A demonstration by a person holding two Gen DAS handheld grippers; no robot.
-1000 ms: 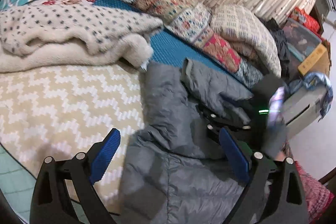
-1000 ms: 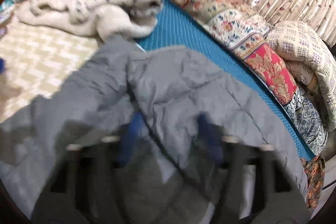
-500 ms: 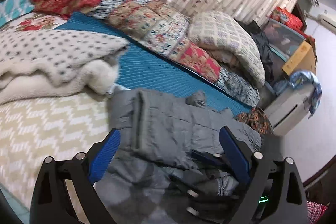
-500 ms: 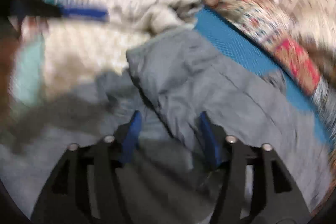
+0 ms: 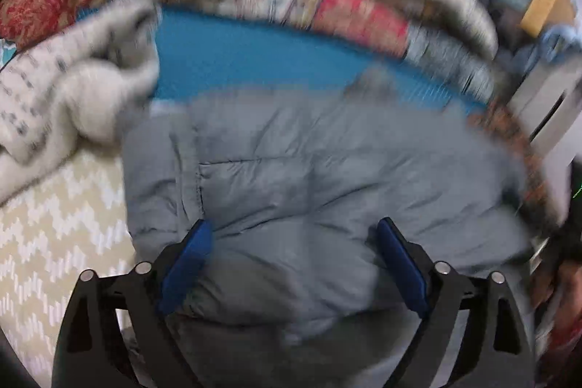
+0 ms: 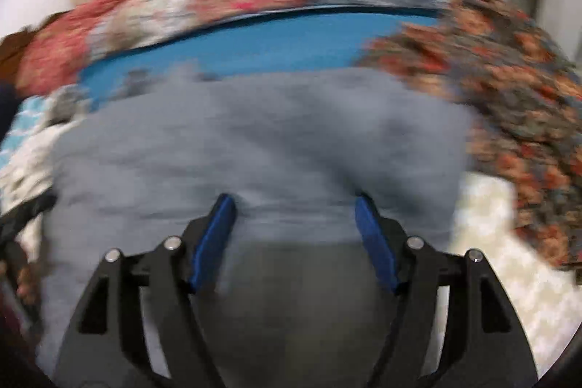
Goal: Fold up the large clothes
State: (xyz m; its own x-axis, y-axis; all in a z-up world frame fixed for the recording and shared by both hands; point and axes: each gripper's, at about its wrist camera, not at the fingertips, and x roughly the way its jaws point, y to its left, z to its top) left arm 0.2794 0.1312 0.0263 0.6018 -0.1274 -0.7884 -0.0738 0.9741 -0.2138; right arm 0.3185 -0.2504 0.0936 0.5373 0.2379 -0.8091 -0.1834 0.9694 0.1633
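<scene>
On bed [image 5: 54, 235], toward its foot edge, grey padded jacket [image 5: 309, 177] is spread, bunched in folds, partly over blue sheet [image 5: 254, 60] and zigzag cover. Left gripper [image 5: 294, 253] is held low over jacket, fingers wide apart, nothing pinched; contact with cloth cannot be told. Right gripper [image 6: 294, 231] is seen over same jacket [image 6: 254, 140], fingers also spread wide, nothing gripped. Spotted white blanket [image 5: 65, 90] is heaped just beside jacket. Both views are blurred.
</scene>
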